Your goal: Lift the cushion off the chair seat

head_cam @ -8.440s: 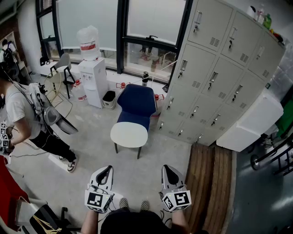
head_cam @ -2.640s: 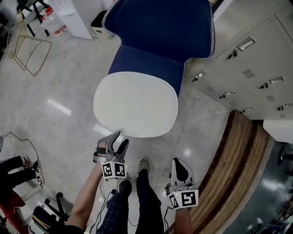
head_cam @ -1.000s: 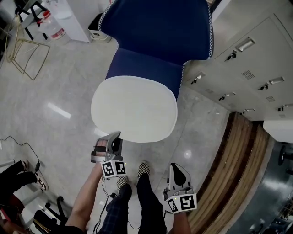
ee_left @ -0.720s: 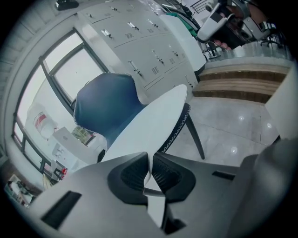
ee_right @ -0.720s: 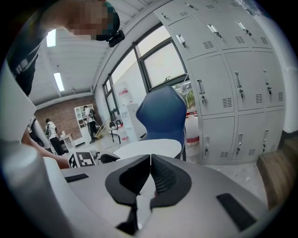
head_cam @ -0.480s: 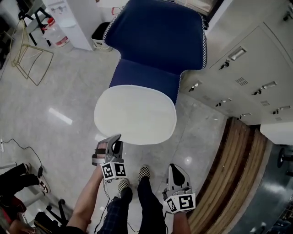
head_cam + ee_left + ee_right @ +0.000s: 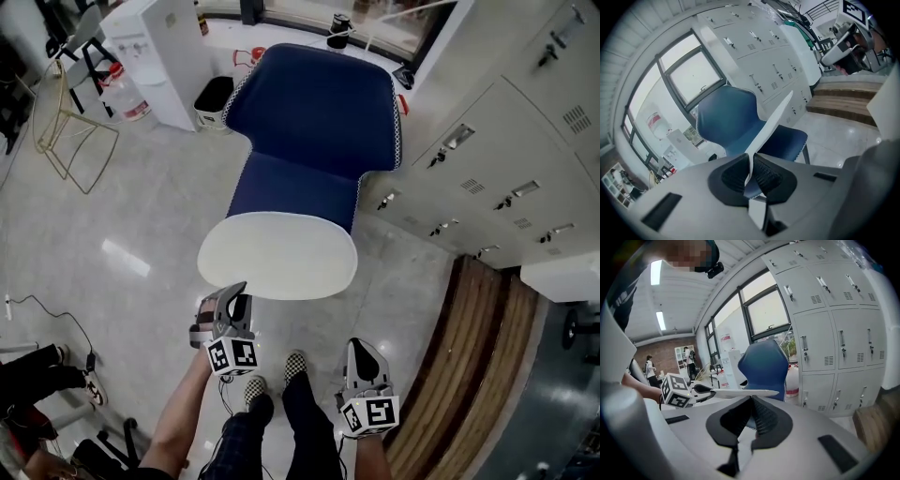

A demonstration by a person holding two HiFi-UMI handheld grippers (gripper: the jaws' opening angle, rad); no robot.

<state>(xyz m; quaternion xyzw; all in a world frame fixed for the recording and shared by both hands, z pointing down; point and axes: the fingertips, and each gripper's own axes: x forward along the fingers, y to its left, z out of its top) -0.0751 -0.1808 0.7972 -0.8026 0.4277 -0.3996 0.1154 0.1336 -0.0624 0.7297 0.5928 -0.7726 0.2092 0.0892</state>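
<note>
Lockers (image 7: 506,131) crowd the blue chair (image 7: 309,112) — left gripper (image 7: 236,292) pinching cushion (image 7: 278,255).

We see cushion (image 7: 277,255): white, thin, flat, rounded oval pad. Near-left rim pinched between jaws of left gripper (image 7: 232,298); pad stretches forward and rightward from it, roughly level. It sits ahead and left of right gripper (image 7: 360,349), well apart. Chair (image 7: 314,122): dark blue shell, white-stitched edge, upright beyond both grippers; its seat shows under pad's far side. We cannot tell whether far rim touches seat.

Bright, even daylight; fisheye-warped edges
</note>
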